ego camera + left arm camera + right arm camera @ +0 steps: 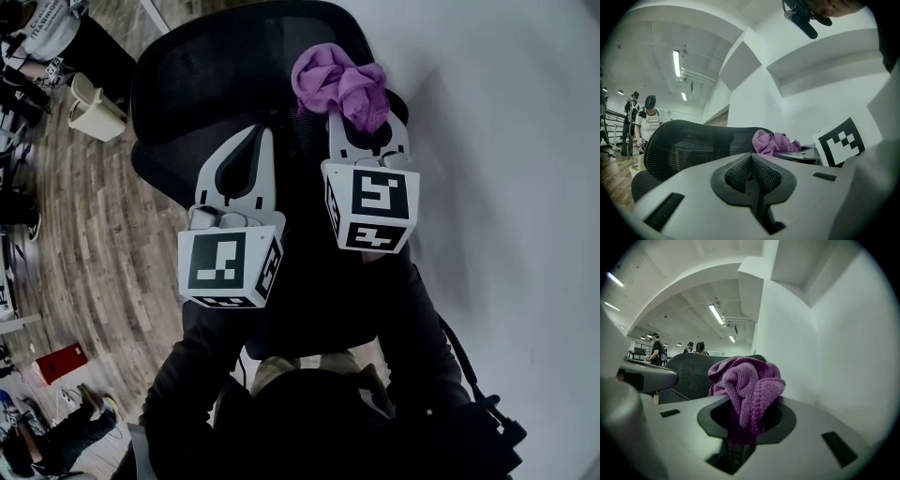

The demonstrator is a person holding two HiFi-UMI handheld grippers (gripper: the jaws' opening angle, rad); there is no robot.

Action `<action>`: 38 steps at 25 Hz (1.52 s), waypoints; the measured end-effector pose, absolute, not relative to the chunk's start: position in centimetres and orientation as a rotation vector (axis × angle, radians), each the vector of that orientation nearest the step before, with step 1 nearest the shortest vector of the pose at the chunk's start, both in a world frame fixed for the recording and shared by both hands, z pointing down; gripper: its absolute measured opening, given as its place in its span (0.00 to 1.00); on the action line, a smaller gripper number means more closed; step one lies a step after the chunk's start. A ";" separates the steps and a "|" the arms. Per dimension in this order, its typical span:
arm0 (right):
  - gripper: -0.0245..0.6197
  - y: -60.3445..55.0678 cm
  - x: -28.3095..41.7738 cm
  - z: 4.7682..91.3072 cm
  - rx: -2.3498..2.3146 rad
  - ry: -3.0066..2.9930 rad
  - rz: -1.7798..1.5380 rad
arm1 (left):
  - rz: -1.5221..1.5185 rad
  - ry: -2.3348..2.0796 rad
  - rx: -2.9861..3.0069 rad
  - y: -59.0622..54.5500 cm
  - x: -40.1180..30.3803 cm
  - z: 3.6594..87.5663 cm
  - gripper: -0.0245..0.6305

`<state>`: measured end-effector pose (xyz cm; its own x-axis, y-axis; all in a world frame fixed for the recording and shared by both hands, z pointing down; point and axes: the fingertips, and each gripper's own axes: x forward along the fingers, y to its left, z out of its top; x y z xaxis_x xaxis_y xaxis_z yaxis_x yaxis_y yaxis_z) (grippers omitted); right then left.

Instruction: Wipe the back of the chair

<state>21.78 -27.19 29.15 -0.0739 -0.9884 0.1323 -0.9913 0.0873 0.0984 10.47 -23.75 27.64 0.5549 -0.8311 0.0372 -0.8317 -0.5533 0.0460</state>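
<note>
A black mesh chair back (pixel 202 70) fills the top middle of the head view and lies beyond both pairs of jaws (pixel 689 145) (pixel 689 369). My right gripper (pixel 364 127) is shut on a bunched purple cloth (pixel 339 82), which sits at the chair back's upper right edge. The cloth (pixel 747 380) bulges out over the jaws of the right gripper (pixel 743 406) and hides their tips. My left gripper (pixel 265 136) hovers over the chair back just left of the cloth (pixel 771 140). Its jaws (pixel 751 159) are shut with nothing between them.
A white wall (pixel 506 141) runs close along the right of the chair. Wooden floor (pixel 84 225) lies to the left, with a beige bin (pixel 94 108) and a red box (pixel 58 363). Several people (pixel 647 122) stand far off on the left.
</note>
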 end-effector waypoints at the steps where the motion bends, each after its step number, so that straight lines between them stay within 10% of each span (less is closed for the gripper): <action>1: 0.19 -26.9 22.2 29.1 2.023 -2.187 0.025 | 0.018 -1.449 2.725 -23.5 11.0 27.6 0.05; 38: 0.19 -28.6 17.5 32.3 1.955 -2.278 0.060 | 0.099 -1.577 2.652 -23.8 5.4 30.7 0.05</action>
<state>17.46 -28.59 32.28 -0.1466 -0.9804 0.1314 -0.9860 0.1555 0.0603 5.40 -23.75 30.71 0.4765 -0.8752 0.0832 -0.8787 -0.4771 0.0144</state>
